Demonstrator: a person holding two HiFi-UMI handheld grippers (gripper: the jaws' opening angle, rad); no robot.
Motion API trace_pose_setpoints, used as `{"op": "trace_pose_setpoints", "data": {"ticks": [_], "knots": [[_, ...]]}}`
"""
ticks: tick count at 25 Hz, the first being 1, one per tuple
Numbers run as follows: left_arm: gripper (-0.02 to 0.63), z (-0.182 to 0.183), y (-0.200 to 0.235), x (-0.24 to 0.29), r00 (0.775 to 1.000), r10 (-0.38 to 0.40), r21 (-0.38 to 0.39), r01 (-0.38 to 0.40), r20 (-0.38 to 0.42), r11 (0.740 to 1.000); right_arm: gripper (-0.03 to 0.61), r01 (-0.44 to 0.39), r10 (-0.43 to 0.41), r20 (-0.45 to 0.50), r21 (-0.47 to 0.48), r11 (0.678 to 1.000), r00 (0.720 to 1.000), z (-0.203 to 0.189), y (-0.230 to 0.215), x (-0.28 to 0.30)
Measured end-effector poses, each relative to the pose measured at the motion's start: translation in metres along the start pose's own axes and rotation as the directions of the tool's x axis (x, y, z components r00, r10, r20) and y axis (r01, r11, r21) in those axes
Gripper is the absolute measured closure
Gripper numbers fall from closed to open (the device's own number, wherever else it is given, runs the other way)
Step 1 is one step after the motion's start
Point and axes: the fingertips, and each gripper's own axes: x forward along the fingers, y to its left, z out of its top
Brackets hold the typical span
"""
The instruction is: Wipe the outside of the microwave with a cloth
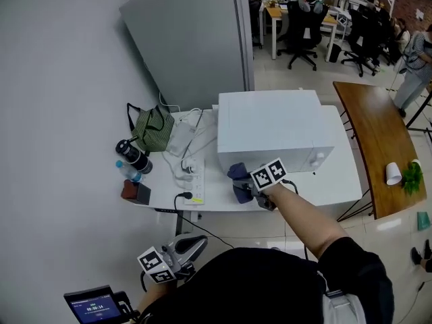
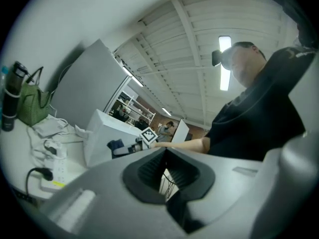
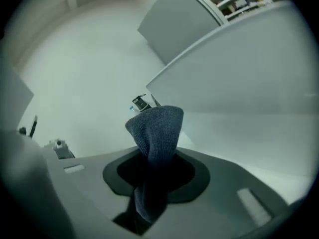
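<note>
1. The left gripper (image 1: 192, 244) (image 2: 165, 151) is held low, close to the person's body and clear of the near edge of the counter (image 1: 216, 196). Its jaws are together with nothing between them, and they point up toward the counter.
2. The left end of the counter carries a black bottle (image 1: 132, 155), a green bag (image 1: 152, 131), a small blue-capped bottle (image 1: 127, 173) and a brown box (image 1: 136, 192). A white power strip (image 1: 193, 181) with plugged-in cables lies just to their right.
3. The cloth (image 1: 237, 173) (image 3: 157, 128) is dark blue and bunched into a narrow roll. Its long axis runs along the jaws that hold it. The free end sticks out past the jaw tips and points at the lower left front corner of the microwave. Whether it touches the casing cannot be told.
4. The right gripper (image 1: 248, 189) (image 3: 154, 159) is extended over the counter. Its jaws are clamped on the cloth, and its marker cube faces upward.
5. The microwave (image 1: 273, 130) (image 3: 249, 73) is a white box standing on the counter. Its long axis runs left to right and its front faces the person. In the right gripper view its wall fills the right side.
6. A wooden table (image 1: 375, 133) stands apart to the right and holds a white paper cup (image 1: 393, 173) on its side and a small plant (image 1: 412, 179).
</note>
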Motion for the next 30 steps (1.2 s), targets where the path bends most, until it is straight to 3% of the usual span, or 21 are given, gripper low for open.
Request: {"op": "trace_pose_setpoints", "data": {"ticks": [4,7,11,15,21,25,27,30], "knots": [[0.611,0.002,0.016,-0.047,0.997,0.080,-0.006,-0.080,0.013,0.997,0.474,-0.028,0.026,0.040,0.065,0.998,0.999,0.034,0.011,0.057],[0.611,0.004,0.022,-0.062,0.994,0.105,-0.003,-0.105,0.018,0.994,0.476,-0.031,0.014,0.127,0.132,0.991,0.992,0.053,0.003,0.050],[0.611,0.007,0.019,-0.050,0.996,0.084,0.002,-0.084,0.015,0.996,0.477,0.026,-0.066,0.184,0.212,0.977,0.981,0.046,-0.034,-0.002],[0.611,0.006,0.010,-0.006,1.000,0.013,0.013,-0.013,-0.002,1.000,0.477,0.083,-0.154,0.238,0.286,0.955,0.959,0.020,-0.085,-0.081],[0.611,-0.006,-0.011,0.062,0.995,-0.090,0.011,0.090,-0.040,0.996,0.477,0.185,-0.326,0.317,0.402,0.897,0.891,-0.019,-0.159,-0.210],[0.611,-0.011,-0.021,0.084,0.992,-0.114,0.007,0.115,-0.053,0.993,0.477,0.220,-0.392,0.346,0.442,0.870,0.852,-0.031,-0.182,-0.253],[0.611,-0.011,-0.019,0.082,0.993,-0.105,0.006,0.105,-0.048,0.994,0.480,0.203,-0.370,0.350,0.430,0.879,0.860,-0.030,-0.172,-0.247],[0.611,-0.010,-0.010,0.064,0.998,-0.063,0.001,0.063,-0.029,0.998,0.480,0.145,-0.254,0.295,0.346,0.927,0.921,-0.028,-0.133,-0.191]]}}
